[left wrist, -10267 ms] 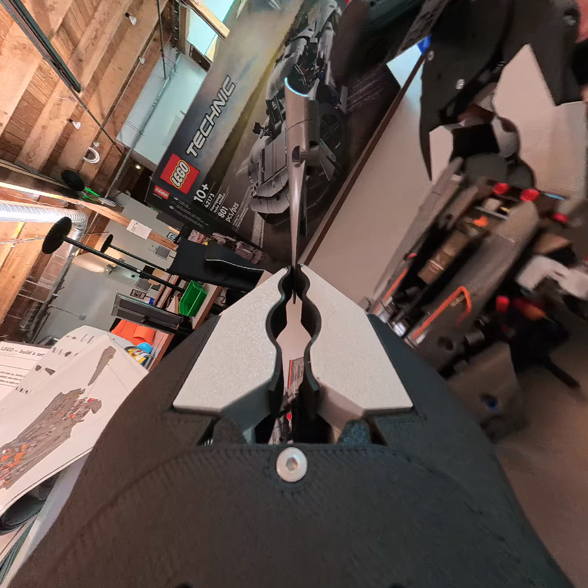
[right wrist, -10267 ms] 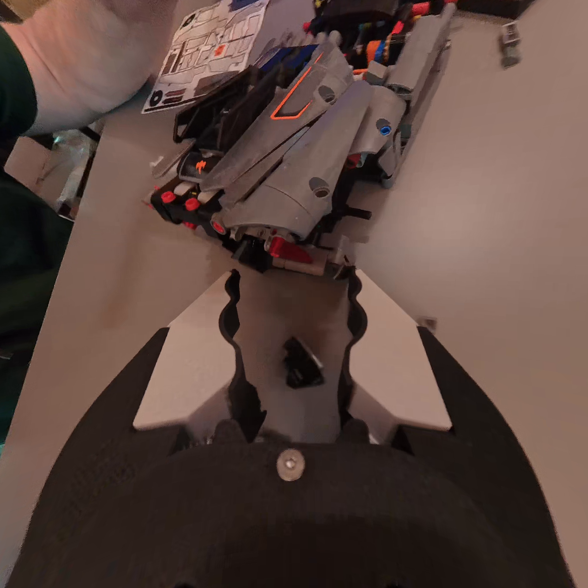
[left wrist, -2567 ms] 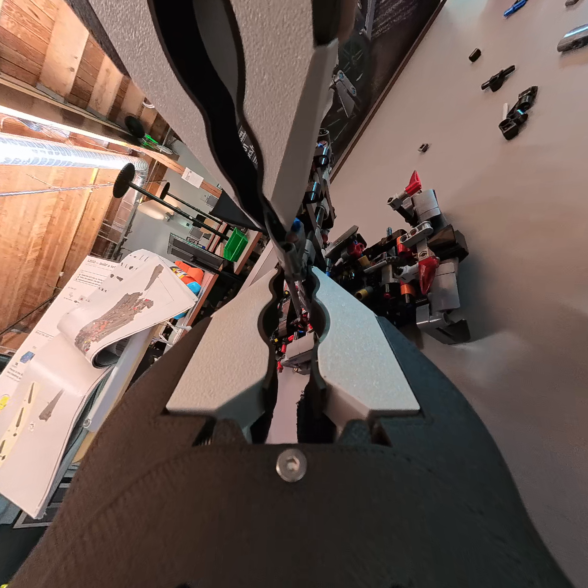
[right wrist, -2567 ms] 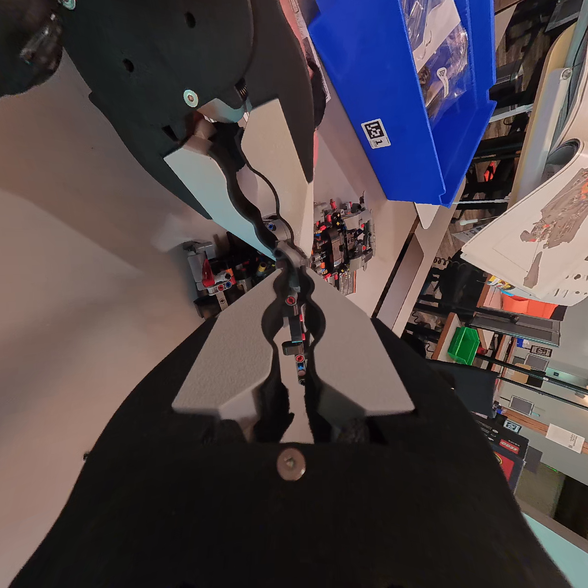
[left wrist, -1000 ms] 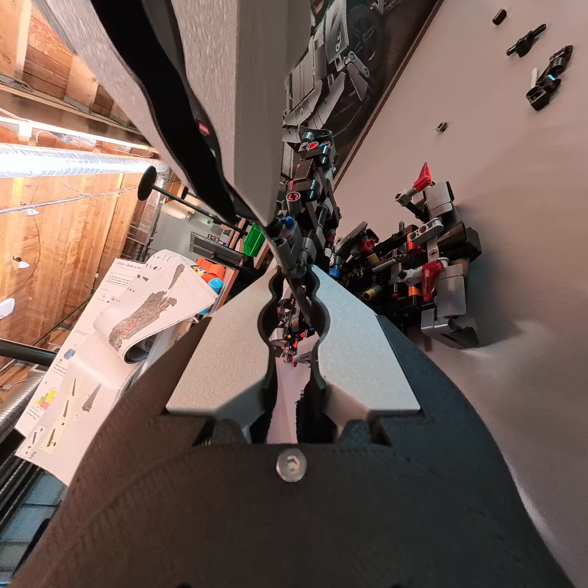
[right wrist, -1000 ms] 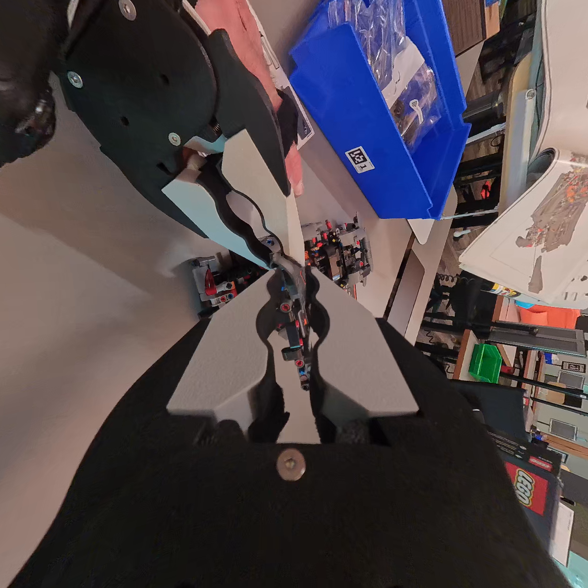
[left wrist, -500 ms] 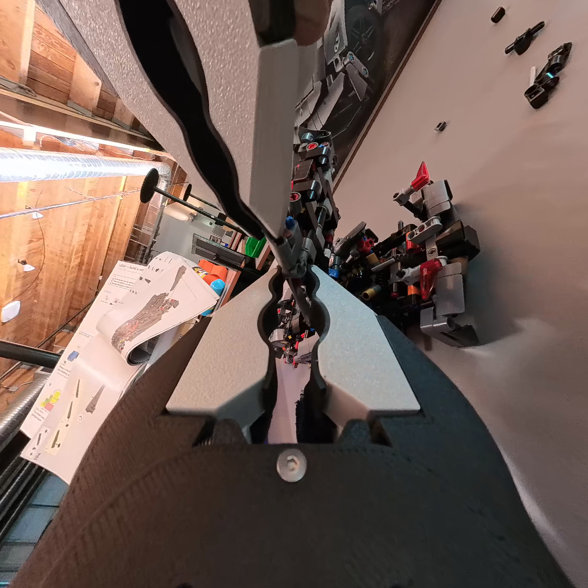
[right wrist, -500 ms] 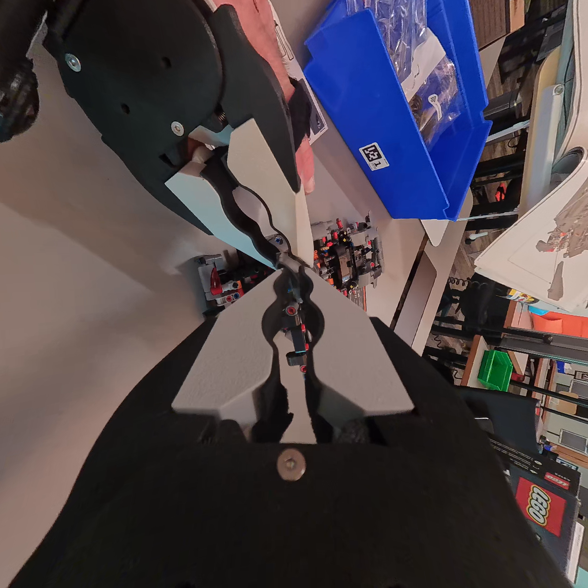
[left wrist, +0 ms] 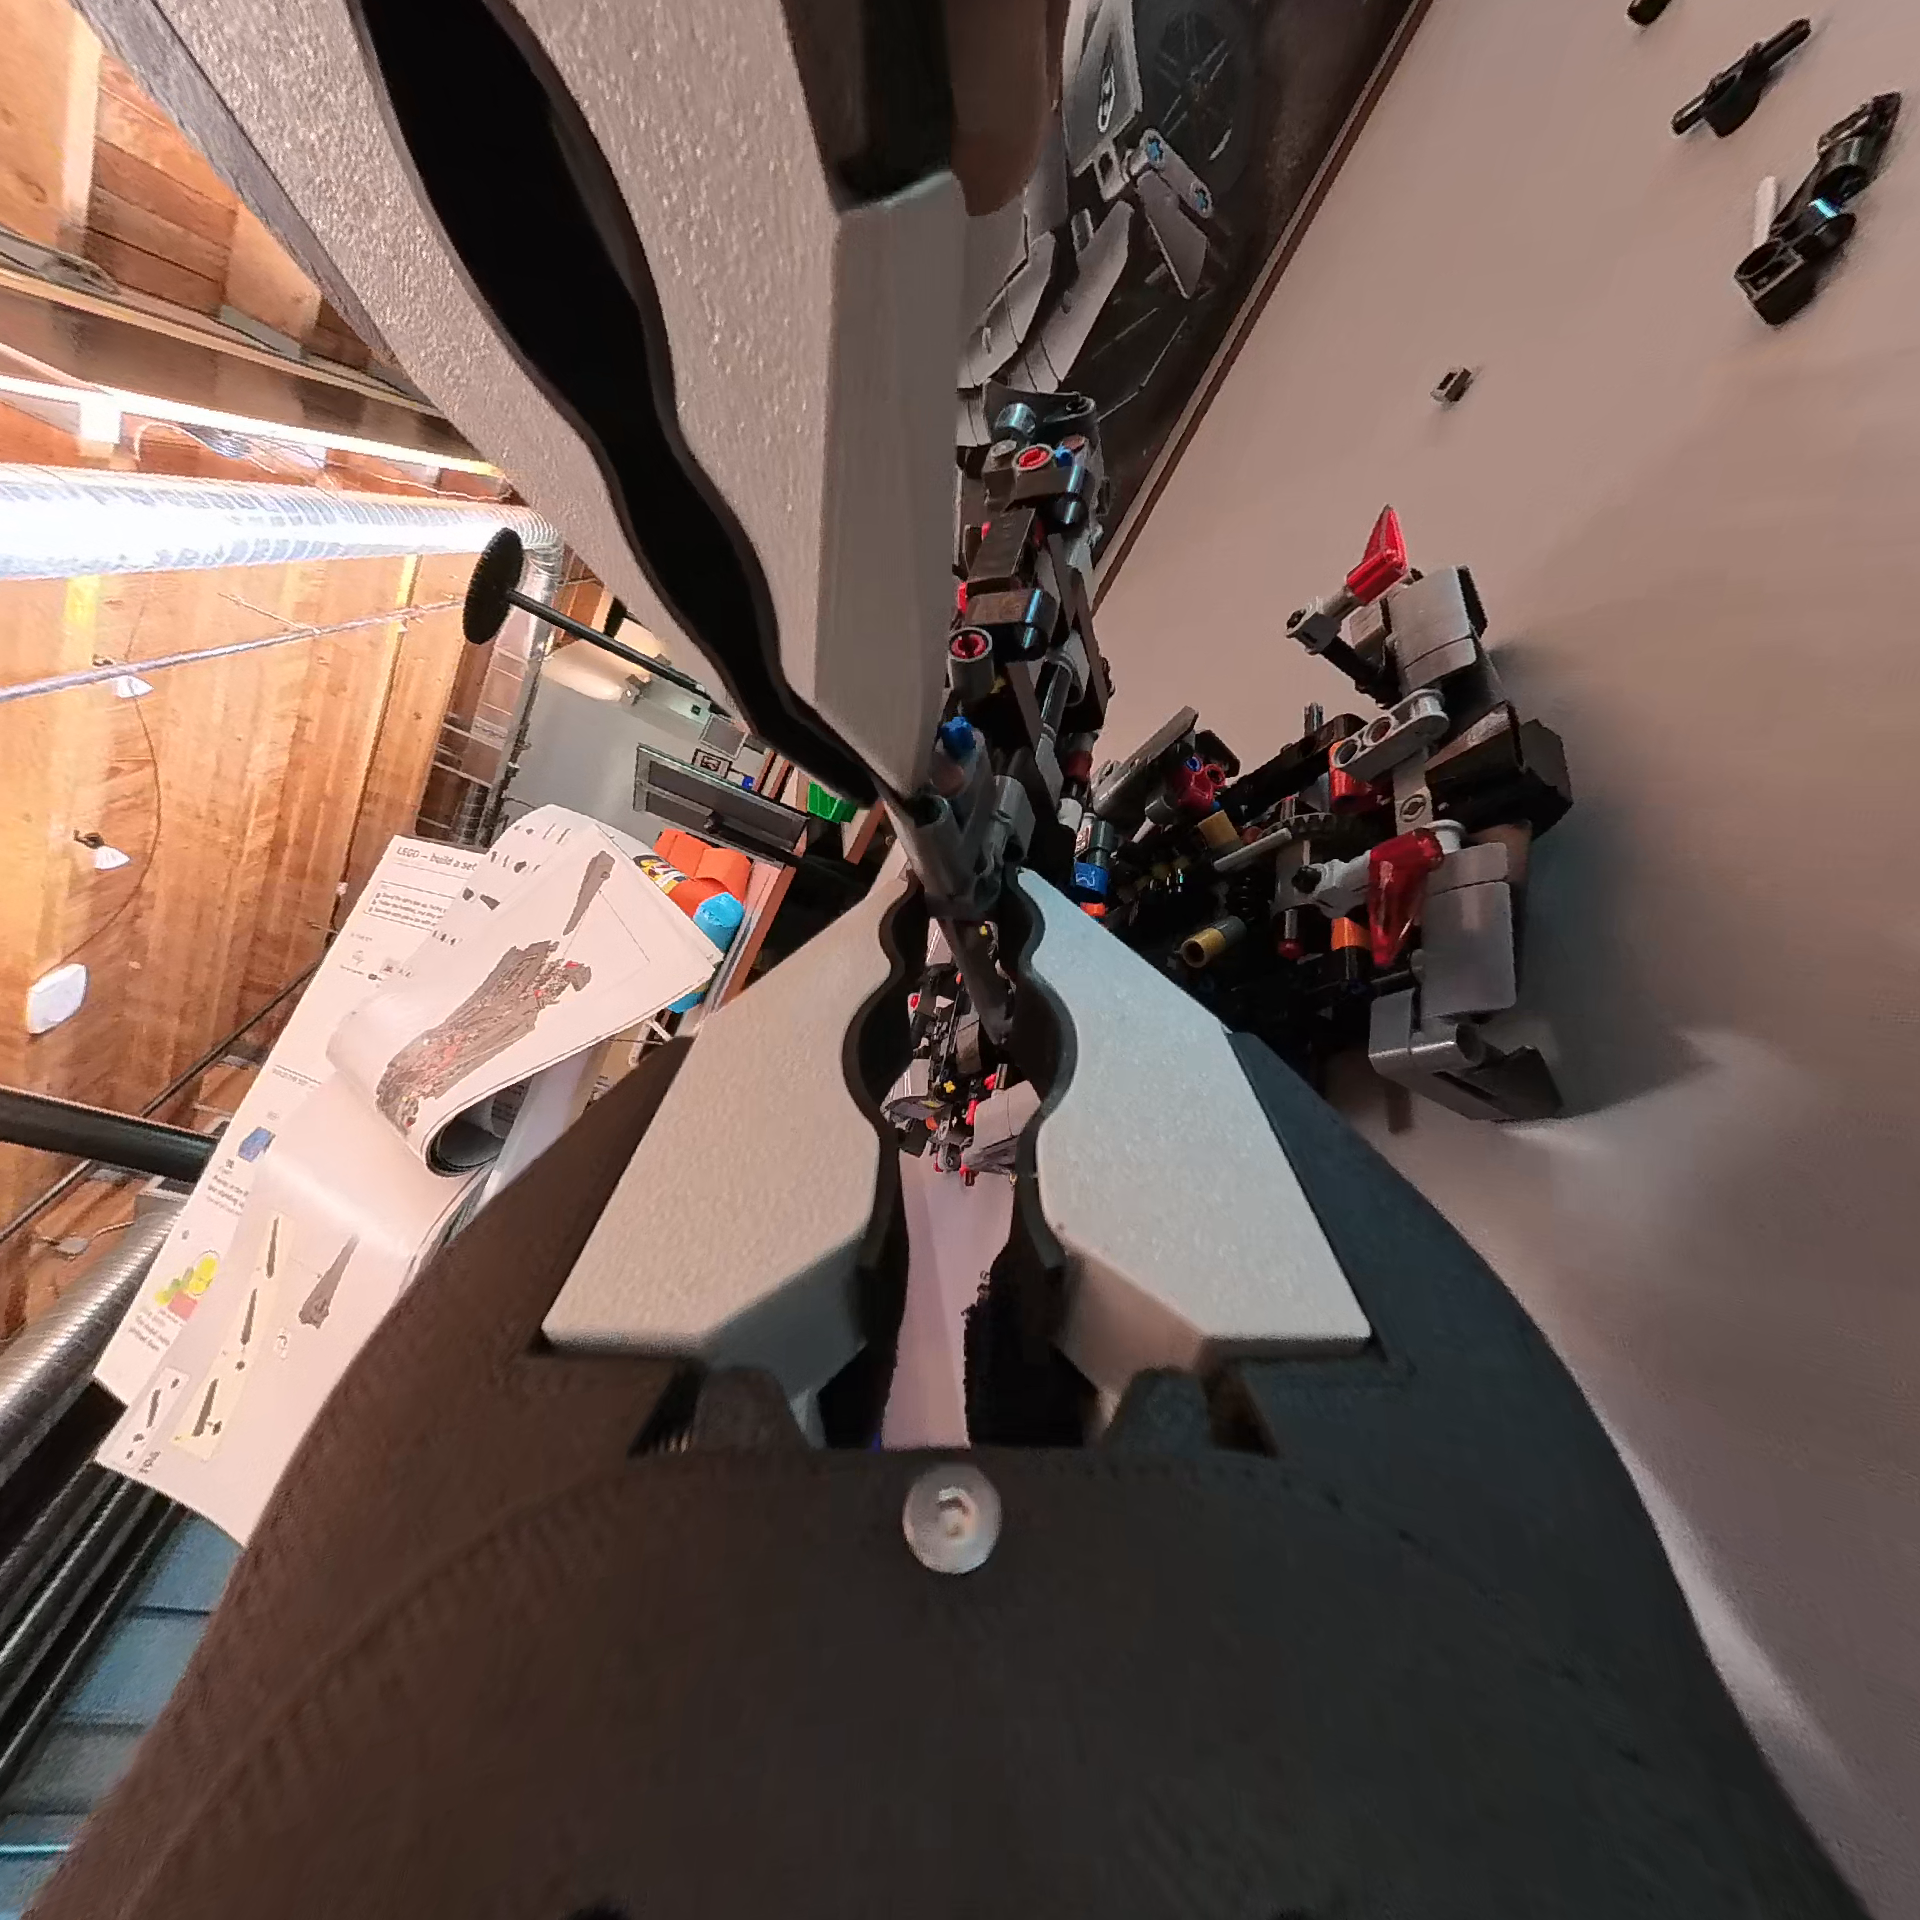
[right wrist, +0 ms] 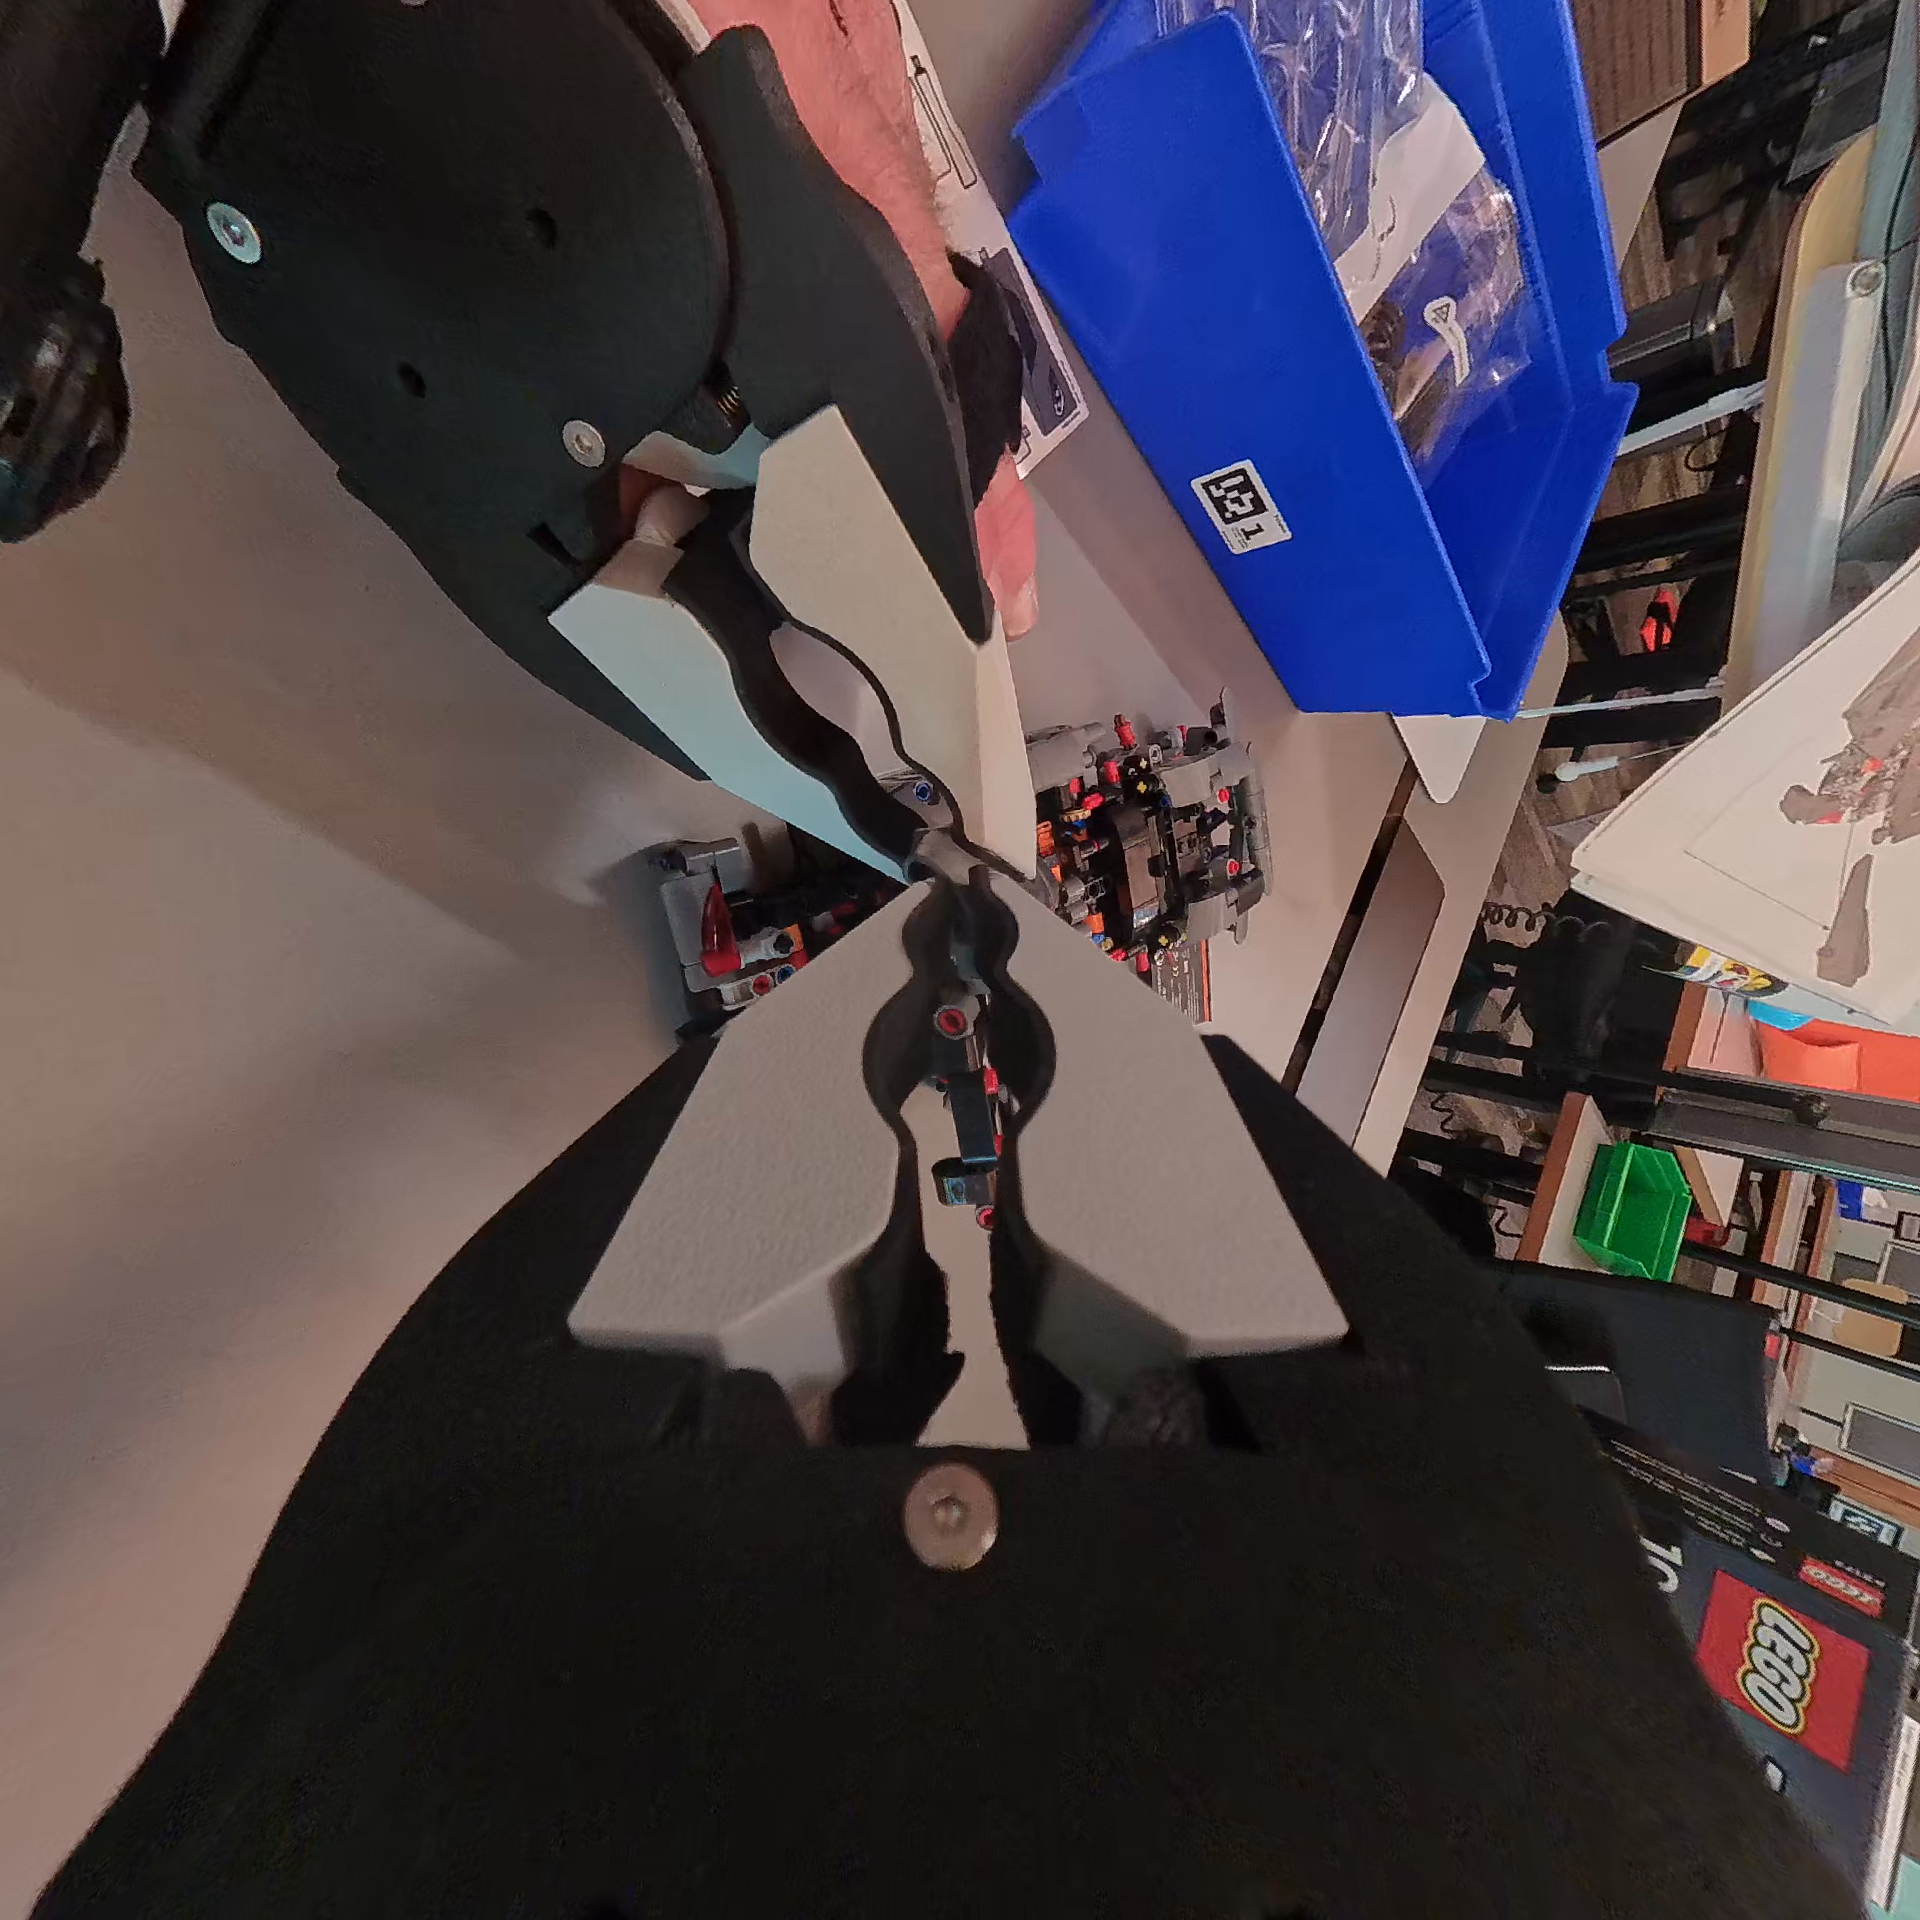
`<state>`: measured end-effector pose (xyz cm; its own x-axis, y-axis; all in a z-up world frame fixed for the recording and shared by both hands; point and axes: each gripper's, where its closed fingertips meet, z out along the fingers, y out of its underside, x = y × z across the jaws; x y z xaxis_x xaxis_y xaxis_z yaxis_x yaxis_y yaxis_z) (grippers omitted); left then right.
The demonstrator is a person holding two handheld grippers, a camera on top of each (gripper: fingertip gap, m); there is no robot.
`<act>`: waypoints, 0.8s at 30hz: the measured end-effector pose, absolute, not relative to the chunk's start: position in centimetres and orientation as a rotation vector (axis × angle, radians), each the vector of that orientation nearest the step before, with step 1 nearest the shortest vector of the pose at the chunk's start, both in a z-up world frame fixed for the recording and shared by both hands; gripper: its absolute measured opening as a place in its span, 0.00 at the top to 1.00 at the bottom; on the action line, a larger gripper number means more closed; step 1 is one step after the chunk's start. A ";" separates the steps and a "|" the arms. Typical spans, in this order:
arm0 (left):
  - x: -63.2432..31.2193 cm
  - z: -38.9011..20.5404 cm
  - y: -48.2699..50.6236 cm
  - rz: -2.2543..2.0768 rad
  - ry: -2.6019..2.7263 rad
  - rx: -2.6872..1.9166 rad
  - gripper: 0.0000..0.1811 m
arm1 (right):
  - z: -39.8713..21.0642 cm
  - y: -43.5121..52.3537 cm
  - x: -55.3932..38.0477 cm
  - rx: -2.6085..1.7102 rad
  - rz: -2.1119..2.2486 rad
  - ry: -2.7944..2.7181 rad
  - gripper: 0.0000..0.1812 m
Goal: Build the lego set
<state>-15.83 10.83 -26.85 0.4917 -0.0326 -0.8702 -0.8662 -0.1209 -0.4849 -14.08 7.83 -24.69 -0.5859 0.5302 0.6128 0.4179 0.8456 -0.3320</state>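
Note:
Both grippers meet tip to tip in the air above the pale table (left wrist: 1714, 727). My left gripper (left wrist: 961, 883) is shut on the thin grey end of a small lego sub-assembly (left wrist: 1023, 582) of dark beams with red and blue pins. My right gripper (right wrist: 956, 904) is shut on the same sub-assembly (right wrist: 961, 1091), which lies along its jaw gap. The right gripper comes in from above in the left wrist view (left wrist: 909, 795). The left gripper comes in from the upper left in the right wrist view (right wrist: 961, 857). The grey, black and red main model (left wrist: 1403, 852) lies on the table below.
A second model chunk (right wrist: 1143, 842) lies near the table edge. A blue bin (right wrist: 1299, 416) holds plastic bags. An open instruction booklet (left wrist: 499, 987) stands off the table's side. The set box (left wrist: 1143, 208) stands at the back. Loose black pieces (left wrist: 1808, 229) lie far right. A hand (right wrist: 883, 135) holds the left gripper. The tips of one gripper are about 4 cm away from the tips of the other.
Ten seconds ago my left gripper held a flat grey panel and my right was open over a small black piece. Now both grip the sub-assembly. Over the last second they only shift slightly together.

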 end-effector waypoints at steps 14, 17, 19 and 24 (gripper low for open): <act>-15.9 -26.7 11.1 0.854 0.779 -1.565 0.95 | -24.7 7.9 -14.2 -0.684 0.153 -2.271 1.00; -15.9 -26.8 11.0 0.870 0.793 -1.566 0.95 | -24.8 7.9 -14.2 -0.687 0.148 -2.273 1.00; -16.0 -26.8 11.2 0.841 0.783 -1.574 0.95 | -24.7 8.0 -14.4 -0.699 0.170 -2.261 1.00; -16.0 -26.6 11.5 0.826 0.788 -1.554 0.93 | -24.2 8.5 -14.5 -0.747 0.245 -2.238 0.98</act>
<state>-15.97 11.52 -26.60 0.5271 -0.0435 -0.8487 -0.8457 -0.1247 -0.5188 -14.45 8.48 -24.23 -0.5478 0.5823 0.6007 0.4388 0.8113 -0.3863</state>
